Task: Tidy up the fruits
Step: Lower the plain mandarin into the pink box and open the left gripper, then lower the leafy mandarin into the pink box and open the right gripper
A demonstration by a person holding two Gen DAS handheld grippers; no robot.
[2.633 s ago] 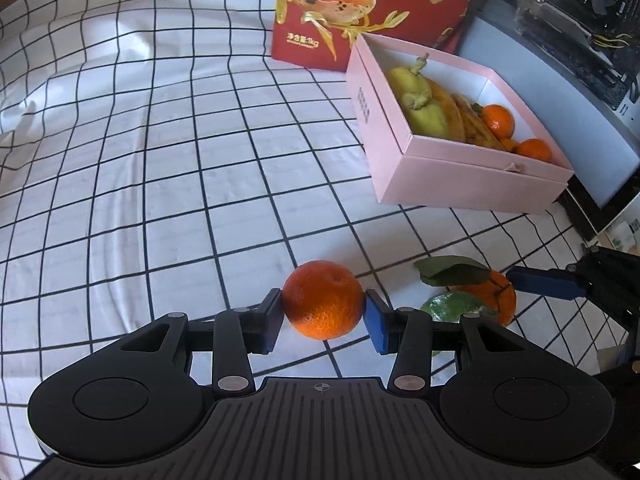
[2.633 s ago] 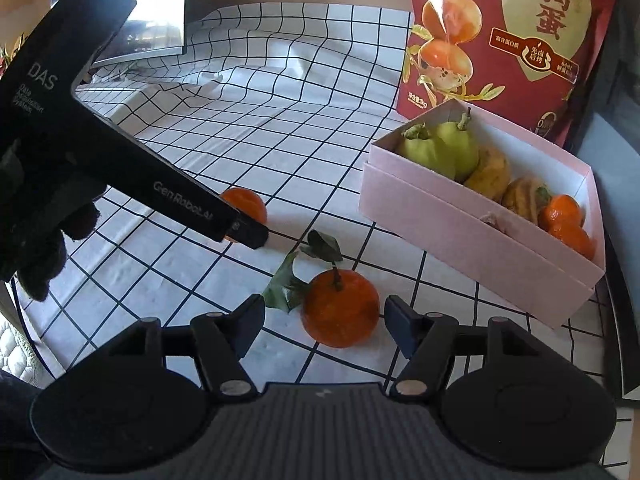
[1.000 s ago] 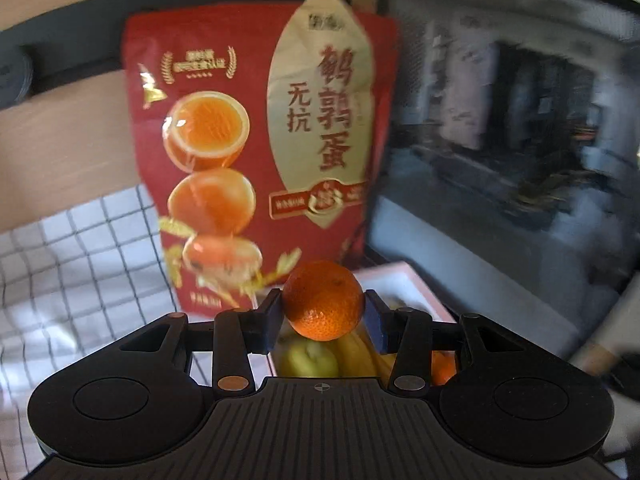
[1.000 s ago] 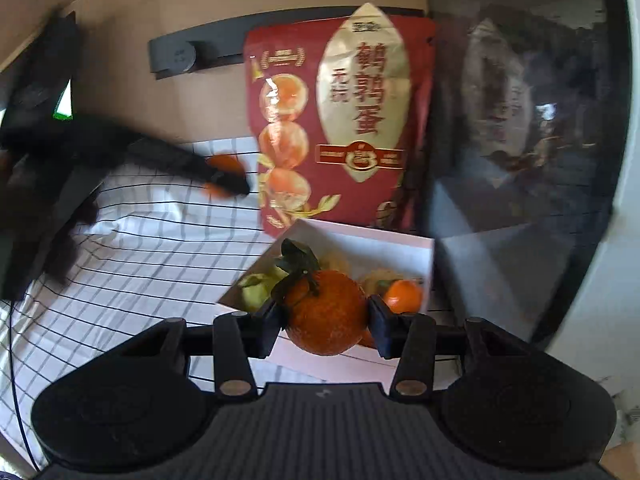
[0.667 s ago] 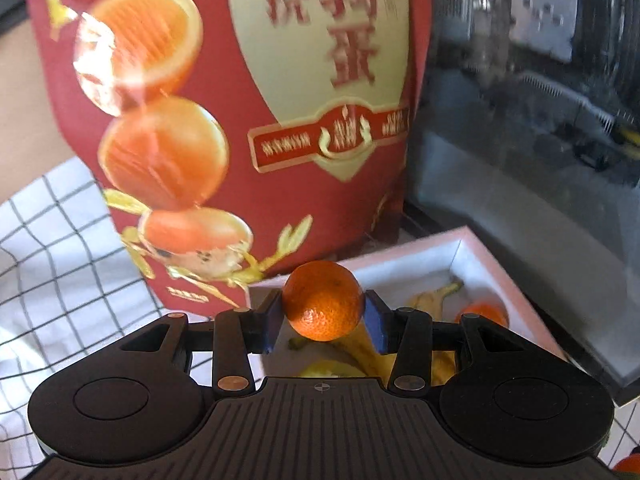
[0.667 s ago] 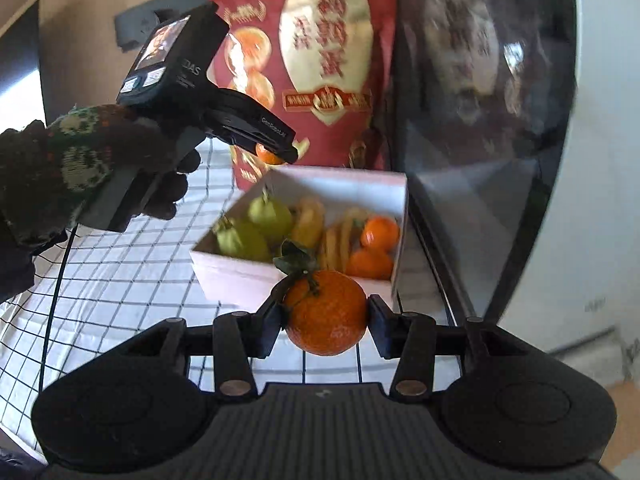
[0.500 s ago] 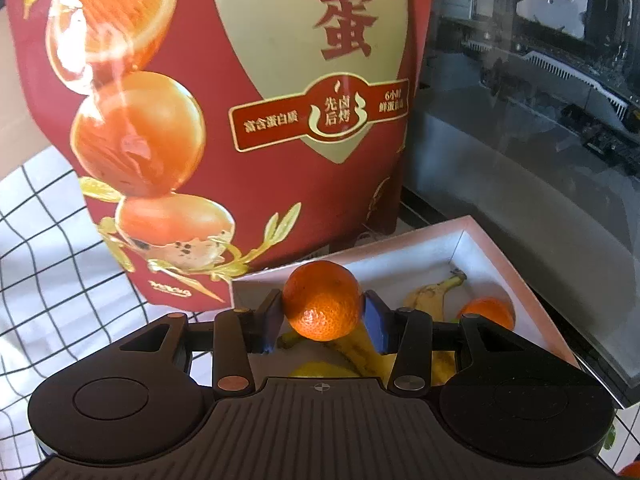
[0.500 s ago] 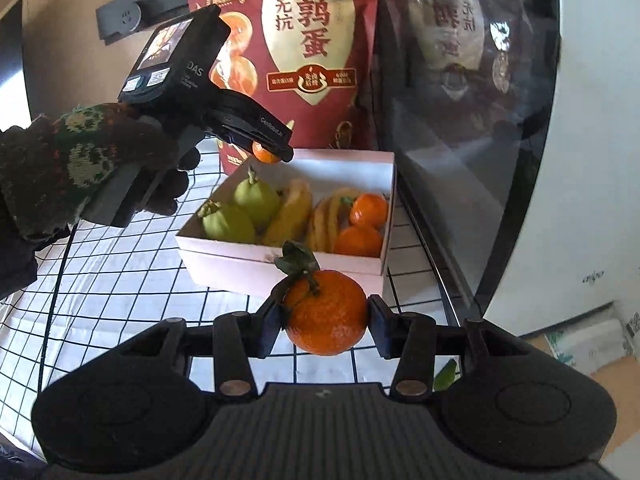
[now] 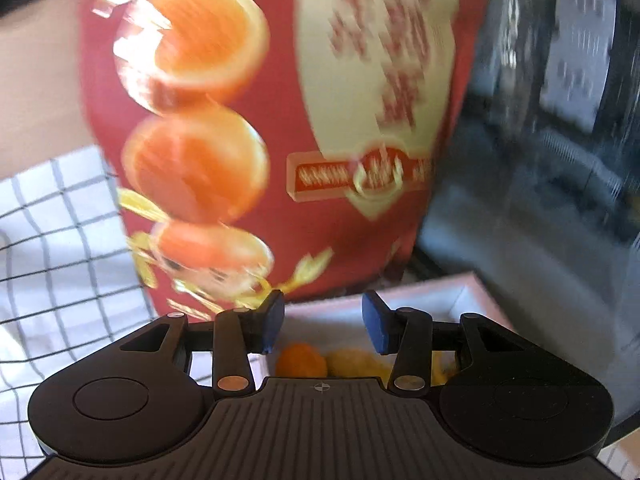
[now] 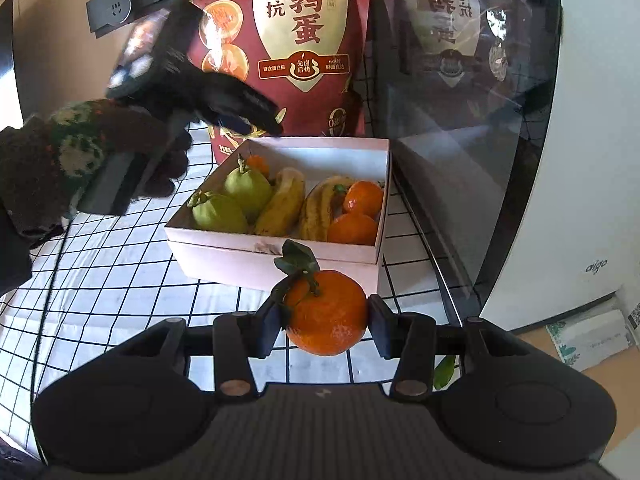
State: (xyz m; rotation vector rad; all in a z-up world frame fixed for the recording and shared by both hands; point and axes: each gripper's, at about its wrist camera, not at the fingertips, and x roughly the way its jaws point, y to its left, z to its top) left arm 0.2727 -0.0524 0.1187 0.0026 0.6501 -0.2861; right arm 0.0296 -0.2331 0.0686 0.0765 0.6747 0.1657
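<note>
Left claw (image 9: 322, 327): jaws spread, nothing between the blue pads (image 9: 270, 326); released, above the far left corner of the pink box (image 10: 280, 262). A small orange (image 9: 301, 361) just below the gap, probably lying in the box, though motion blur and the claw body hide the contact. In the right wrist view, that same orange (image 10: 256, 163) at the box's 11 o'clock corner, behind the two green pears (image 10: 236, 196), with the left claw (image 10: 256, 118) poised over it, gripped by a gloved hand (image 10: 100, 148).

Right claw (image 10: 322, 320): clenched on a leafy orange (image 10: 326, 312), pads pressing both sides, stem and dark green leaves at 12 o'clock. Held in the air short of the box's near wall, at 6 o'clock from the box.

Around: red snack bag (image 10: 276, 52) upright at 12 o'clock behind the box, close to its back wall. Dark glass panel (image 10: 460, 92) at 3 o'clock, just beside the box. Checked cloth (image 10: 120, 272) under everything. A loose green leaf (image 10: 443, 372) on the cloth near the right claw's right finger.

Box contents, 9 to 3 o'clock: pears, two spotted bananas (image 10: 304, 204), two oranges (image 10: 358, 212) at the right end. Peel bright, glossy, unblemished.
</note>
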